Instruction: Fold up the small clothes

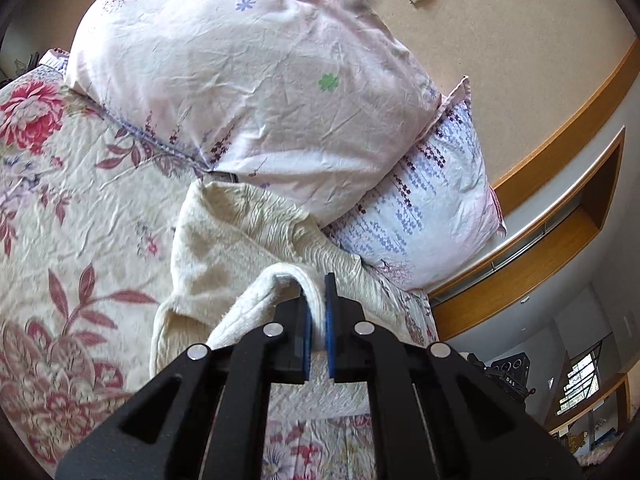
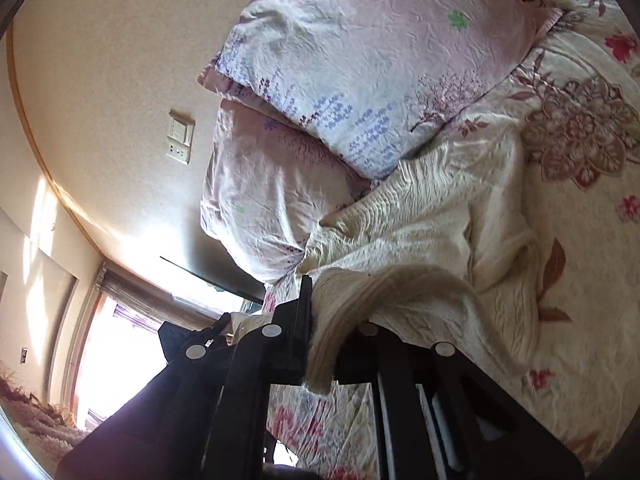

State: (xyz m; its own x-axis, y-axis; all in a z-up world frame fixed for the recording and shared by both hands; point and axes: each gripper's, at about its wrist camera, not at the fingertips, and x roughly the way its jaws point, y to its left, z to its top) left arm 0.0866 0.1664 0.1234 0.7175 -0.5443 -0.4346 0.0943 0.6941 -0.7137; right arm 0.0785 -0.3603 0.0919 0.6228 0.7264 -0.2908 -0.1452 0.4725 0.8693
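Left claw [image 1: 318, 312] pinched tight on the rolled hem of the cream fleecy textured small garment [image 1: 224, 240] | right claw [image 2: 320, 320] clamped on another edge, cloth draped over it | garment lifted off the floral quilted bed [image 1: 72, 200], trailing toward two pale floral pillows [image 1: 248, 80] at the head edge

Left gripper [image 1: 318, 308]: black two-finger frame with blue pads [image 1: 330, 320], jaws drawn nearly together and pinching a fold of the cream garment [image 1: 224, 240], pointing slightly downward. Right gripper [image 2: 320, 320]: jaws likewise closed on an edge of the same garment, which drapes over and hides its right finger; only the left finger [image 2: 302, 316] shows, and the frame is rolled to one side.
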